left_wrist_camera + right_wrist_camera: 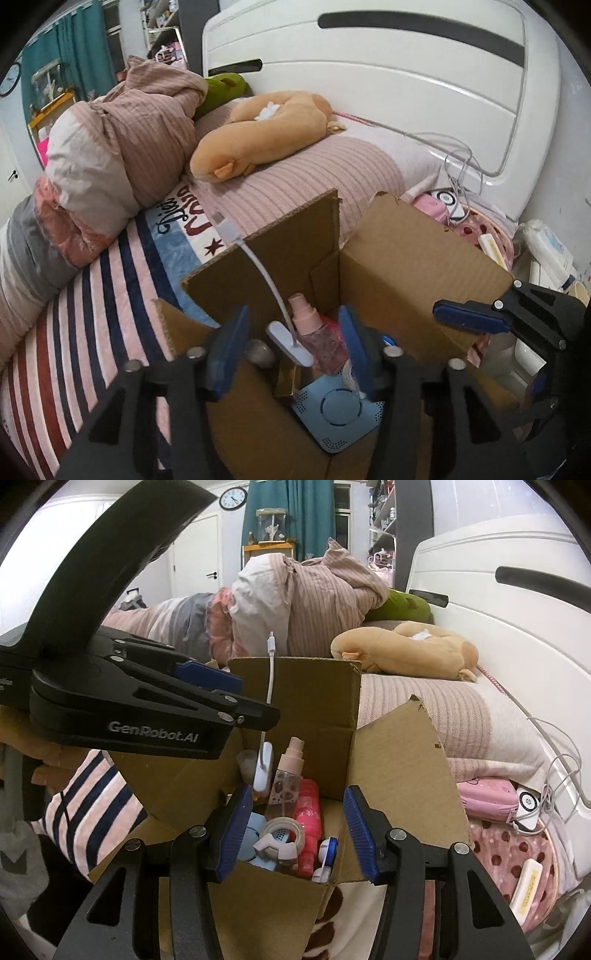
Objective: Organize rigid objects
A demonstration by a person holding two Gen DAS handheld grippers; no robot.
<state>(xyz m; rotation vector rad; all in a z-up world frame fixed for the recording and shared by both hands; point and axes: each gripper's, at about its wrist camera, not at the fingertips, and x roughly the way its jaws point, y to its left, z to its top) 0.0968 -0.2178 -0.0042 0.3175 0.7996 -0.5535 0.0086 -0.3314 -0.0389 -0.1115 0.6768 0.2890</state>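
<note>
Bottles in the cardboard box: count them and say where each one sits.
2 show. A clear spray bottle with a pink cap stands at the back; a red-pink bottle lies beside it, toward the front. Clutter in the cardboard box may hide more.

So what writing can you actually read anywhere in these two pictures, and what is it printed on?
"GenRobot.AI": on the side of the left hand-held gripper, in the right wrist view.
Red and dark lettering on the striped blanket: upside down, not readable.
Print on the cream tube and red bottle: too small.
Wall clock numerals: too blurred.
</note>
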